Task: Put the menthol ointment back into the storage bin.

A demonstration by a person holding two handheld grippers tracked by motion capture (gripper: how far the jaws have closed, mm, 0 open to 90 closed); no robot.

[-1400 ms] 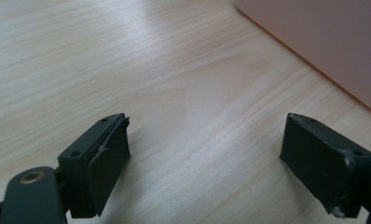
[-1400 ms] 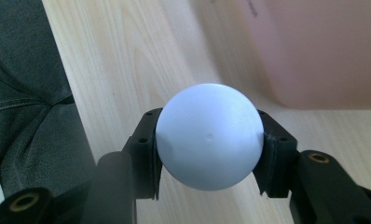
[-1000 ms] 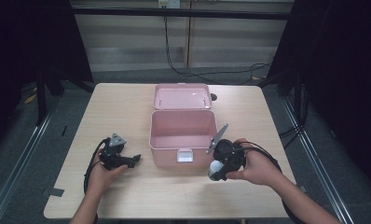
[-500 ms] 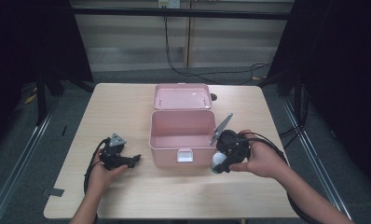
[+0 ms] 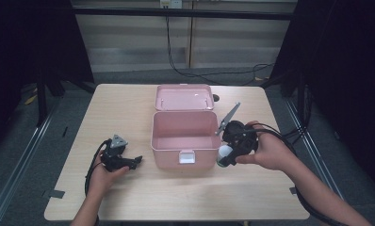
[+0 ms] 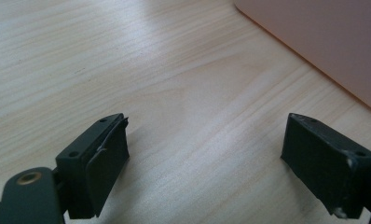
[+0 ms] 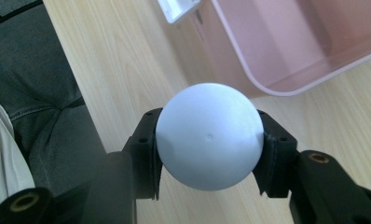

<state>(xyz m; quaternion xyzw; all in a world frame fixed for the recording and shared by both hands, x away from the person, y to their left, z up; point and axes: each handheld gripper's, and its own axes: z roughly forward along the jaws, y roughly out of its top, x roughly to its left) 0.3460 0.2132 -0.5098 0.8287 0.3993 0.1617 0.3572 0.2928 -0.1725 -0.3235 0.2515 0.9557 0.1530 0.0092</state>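
A pink box (image 5: 185,134) stands open in the middle of the table, its lid (image 5: 184,97) laid back behind it. My right gripper (image 5: 222,157) hangs just right of the box's front corner, shut on a white ball (image 5: 224,152). In the right gripper view the white ball (image 7: 208,136) sits squeezed between both pads, above the table, with the box's rim (image 7: 249,70) beyond it. My left gripper (image 5: 136,161) rests low at the left of the box, jaws apart. The left gripper view has its pads (image 6: 106,161) wide over bare wood, the pink box wall (image 6: 323,44) ahead.
The light wooden table (image 5: 129,113) has bare room left, right and in front of the box. Cables trail from both grippers. Dark floor and a metal rail border the table. The person's trouser leg (image 7: 44,93) lies below the table edge in the right gripper view.
My right gripper has risen with the white ball and drifted slightly right, beside the box's front right corner. The left gripper has stayed put.
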